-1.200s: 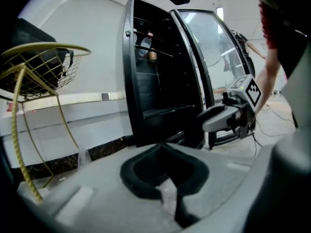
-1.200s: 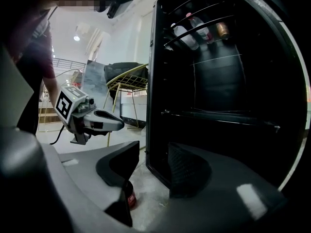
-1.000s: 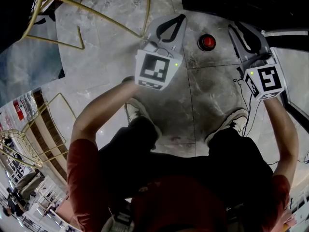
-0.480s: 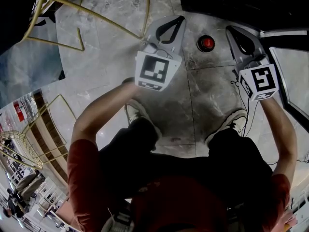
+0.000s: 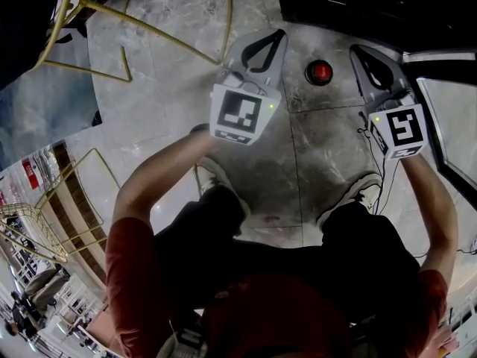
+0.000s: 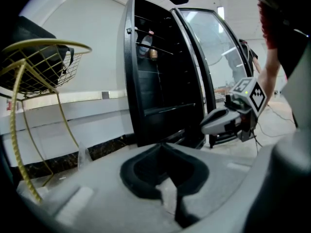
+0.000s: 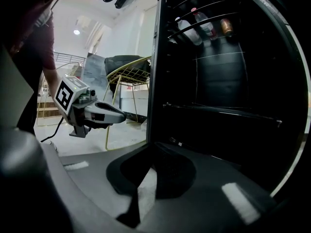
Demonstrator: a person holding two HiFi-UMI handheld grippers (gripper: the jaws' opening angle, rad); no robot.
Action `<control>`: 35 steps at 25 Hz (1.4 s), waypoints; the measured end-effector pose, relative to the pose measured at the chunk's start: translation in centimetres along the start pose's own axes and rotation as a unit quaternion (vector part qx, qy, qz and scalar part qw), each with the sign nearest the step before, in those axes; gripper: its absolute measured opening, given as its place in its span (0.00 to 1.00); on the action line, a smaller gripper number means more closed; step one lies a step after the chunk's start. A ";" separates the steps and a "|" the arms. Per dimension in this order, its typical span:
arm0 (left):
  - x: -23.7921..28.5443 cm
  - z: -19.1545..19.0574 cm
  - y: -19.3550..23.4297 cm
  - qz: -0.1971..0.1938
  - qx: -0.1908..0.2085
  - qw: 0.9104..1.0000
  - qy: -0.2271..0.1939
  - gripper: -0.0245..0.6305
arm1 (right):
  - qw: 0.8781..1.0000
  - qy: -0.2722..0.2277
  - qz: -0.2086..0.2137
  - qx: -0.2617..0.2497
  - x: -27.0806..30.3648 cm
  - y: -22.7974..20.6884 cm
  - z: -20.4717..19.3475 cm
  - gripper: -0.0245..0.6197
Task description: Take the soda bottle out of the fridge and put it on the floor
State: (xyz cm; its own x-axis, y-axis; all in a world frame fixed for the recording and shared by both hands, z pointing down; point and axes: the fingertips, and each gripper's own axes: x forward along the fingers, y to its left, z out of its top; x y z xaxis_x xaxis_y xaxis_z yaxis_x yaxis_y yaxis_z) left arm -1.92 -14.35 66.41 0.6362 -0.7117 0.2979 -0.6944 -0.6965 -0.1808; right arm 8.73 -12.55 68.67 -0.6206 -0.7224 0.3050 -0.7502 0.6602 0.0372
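A soda bottle stands on the marble floor; from the head view I see only its red cap (image 5: 320, 71) from above, between my two grippers. My left gripper (image 5: 279, 33) hangs left of the cap, shut and empty. My right gripper (image 5: 357, 49) hangs right of it, also shut with nothing held. In each gripper's own view the jaws meet at the tips around an empty hollow: left gripper (image 6: 163, 145), right gripper (image 7: 154, 145). The black fridge (image 7: 218, 96) stands open ahead. Other bottles (image 7: 201, 22) lie on its top shelf.
The fridge's glass door (image 6: 214, 52) is swung open toward the right. A gold wire chair (image 6: 39, 62) stands left of the fridge, and its legs (image 5: 134, 21) cross the floor. A cable (image 5: 376, 177) trails by the person's right shoe.
The right gripper's jaws have closed and it has shifted slightly toward the bottle cap. The left gripper has barely moved.
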 end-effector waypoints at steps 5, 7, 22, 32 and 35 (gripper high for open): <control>-0.4 0.4 0.0 -0.006 0.001 1.000 0.002 0.04 | 1.000 -0.001 -0.012 -0.009 -0.3 -0.4 1.4 0.04; -0.9 1.2 0.1 -0.011 0.002 1.000 0.004 0.04 | 0.999 0.001 -0.009 -0.033 -0.8 -0.2 2.6 0.04; -9.0 21.0 2.1 -0.012 -0.023 1.000 -0.001 0.04 | 0.992 0.049 -0.106 0.051 -11.3 -2.7 19.3 0.04; -18.5 42.9 4.7 0.030 -0.015 0.999 -0.030 0.04 | 0.975 0.018 -0.201 0.095 -21.0 0.0 41.5 0.04; -21.2 49.9 5.1 0.041 -0.024 0.998 -0.033 0.04 | 0.971 0.005 -0.210 0.115 -24.2 0.6 48.3 0.04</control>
State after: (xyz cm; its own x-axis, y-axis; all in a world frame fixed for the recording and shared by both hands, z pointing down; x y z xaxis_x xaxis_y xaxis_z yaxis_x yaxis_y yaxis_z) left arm -2.22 -7.42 12.40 0.5954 -0.7723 0.2217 -0.7597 -0.6309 -0.1574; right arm 12.30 -4.59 15.38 -0.2479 -0.9151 0.3180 -0.9683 0.2439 -0.0529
